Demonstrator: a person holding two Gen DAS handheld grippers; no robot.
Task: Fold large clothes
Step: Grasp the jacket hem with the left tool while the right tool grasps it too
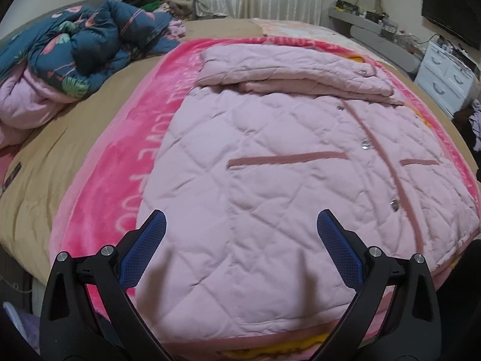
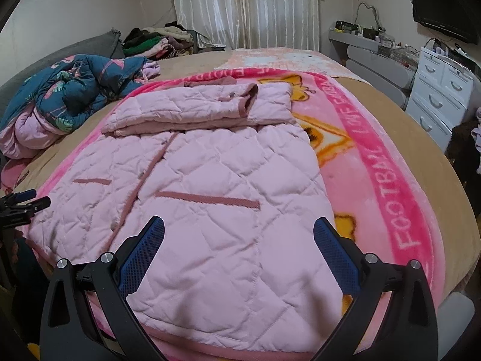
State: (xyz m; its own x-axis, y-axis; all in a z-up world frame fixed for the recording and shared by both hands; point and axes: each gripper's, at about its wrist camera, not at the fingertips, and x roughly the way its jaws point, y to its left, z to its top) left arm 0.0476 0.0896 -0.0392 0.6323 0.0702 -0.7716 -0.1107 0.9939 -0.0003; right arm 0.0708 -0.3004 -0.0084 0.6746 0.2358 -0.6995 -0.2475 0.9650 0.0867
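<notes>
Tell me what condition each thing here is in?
Pink quilted jacket: flat on blanket, snapped shut, sleeves folded across its top.
Pink blanket: spread on bed.
Blue floral quilt: crumpled in a heap.
Left gripper: open, empty.
Right gripper: open, empty.
Dresser drawers: closed.

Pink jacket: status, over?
Left gripper and right gripper open, empty, above hem. Pink jacket flat on blanket, sleeves folded across top. Nothing obstructing.

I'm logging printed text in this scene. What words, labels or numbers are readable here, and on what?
"FOOTBALL" runs along the pink blanket border.
"LOVE" reads partly on that border in the left wrist view; neighbouring letters are too distorted.
Far-edge blanket lettering: upside down, unreadable.
Pink quilted jacket: no text visible.
</notes>
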